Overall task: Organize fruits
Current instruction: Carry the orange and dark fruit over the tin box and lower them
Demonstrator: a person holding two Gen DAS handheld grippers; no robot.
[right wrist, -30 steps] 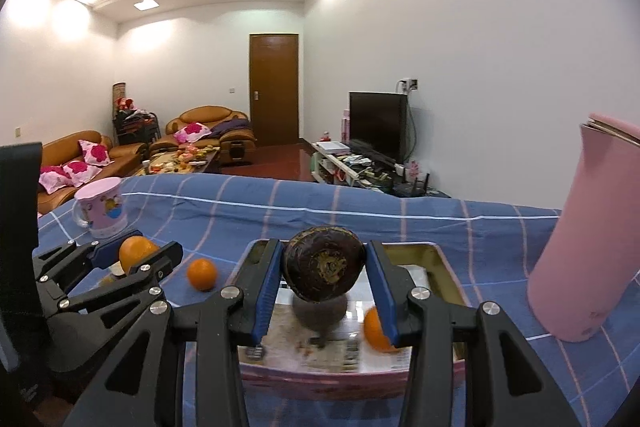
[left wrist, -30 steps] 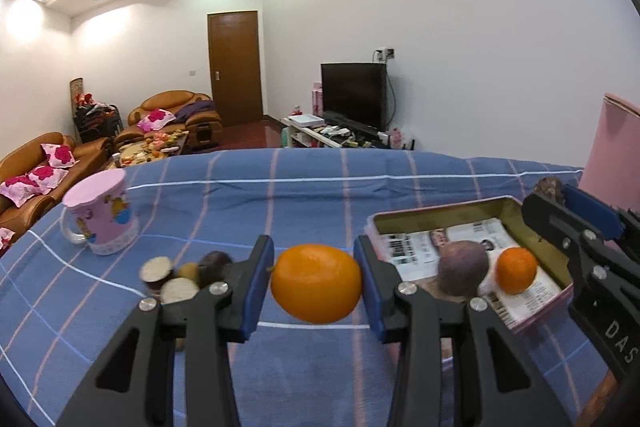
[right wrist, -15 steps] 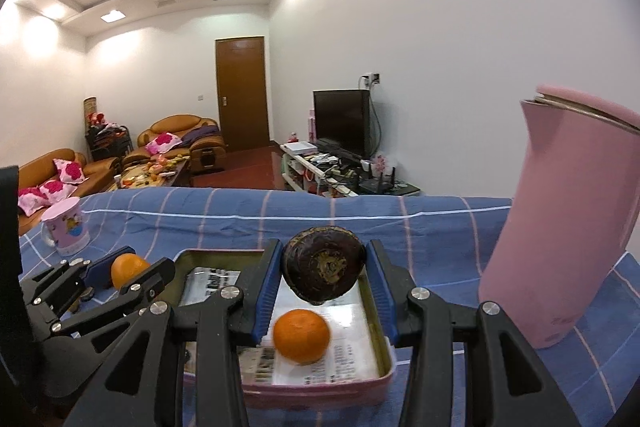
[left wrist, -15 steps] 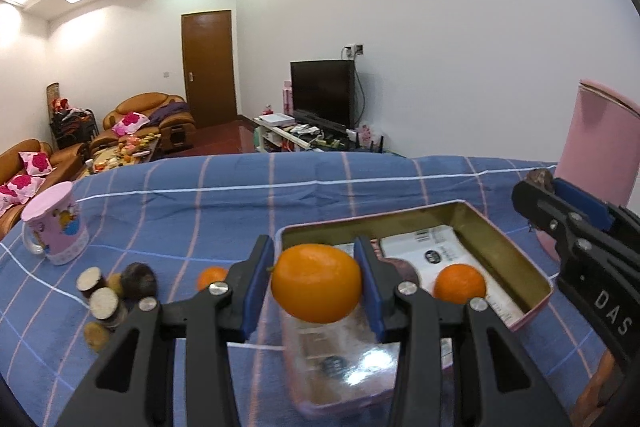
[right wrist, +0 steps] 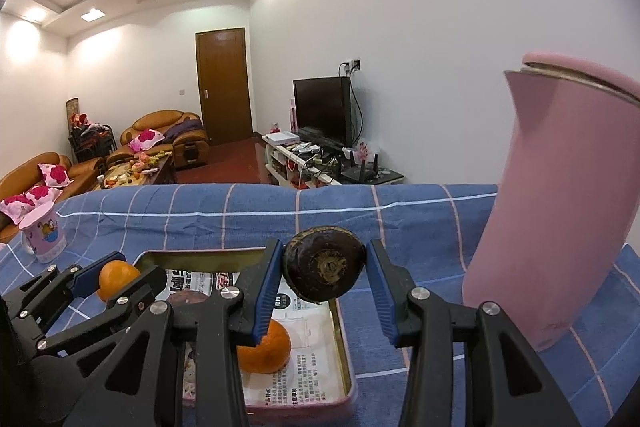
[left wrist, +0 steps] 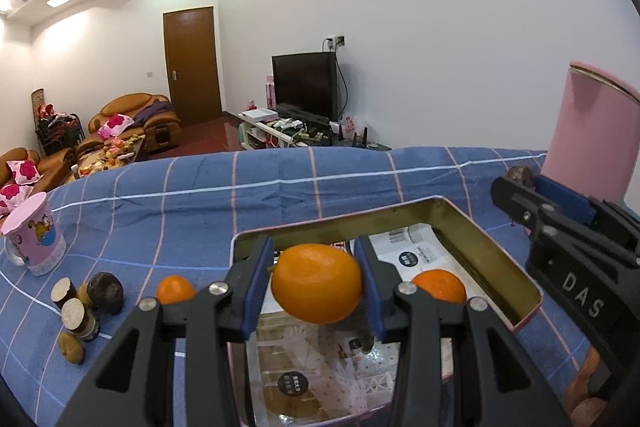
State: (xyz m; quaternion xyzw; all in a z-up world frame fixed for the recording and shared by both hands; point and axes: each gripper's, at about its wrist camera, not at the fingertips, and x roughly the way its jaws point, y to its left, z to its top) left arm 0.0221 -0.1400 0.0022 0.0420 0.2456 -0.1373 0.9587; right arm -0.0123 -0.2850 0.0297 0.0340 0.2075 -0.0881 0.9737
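Observation:
My left gripper [left wrist: 316, 281] is shut on an orange [left wrist: 317, 282] and holds it above the near left part of a pink-rimmed metal tray [left wrist: 486, 247]. My right gripper [right wrist: 323, 269] is shut on a dark brown round fruit [right wrist: 325, 267] above the tray's right edge [right wrist: 345, 339]. Another orange [left wrist: 439, 285] lies in the tray; it also shows in the right wrist view [right wrist: 266, 349]. A dark fruit [right wrist: 188, 297] lies in the tray, partly hidden. A small orange [left wrist: 175, 289] sits on the cloth left of the tray.
A tall pink kettle [right wrist: 560, 199] stands right of the tray. A pink mug [left wrist: 34, 235] stands at the far left. A dark fruit [left wrist: 106, 293], cut brown pieces [left wrist: 74, 311] and small brown bits lie on the blue checked cloth [left wrist: 280, 187].
Both grippers have moved right with their fruits. The left gripper has come over the tray from the cloth; the right one has shifted from the tray's middle to its right edge.

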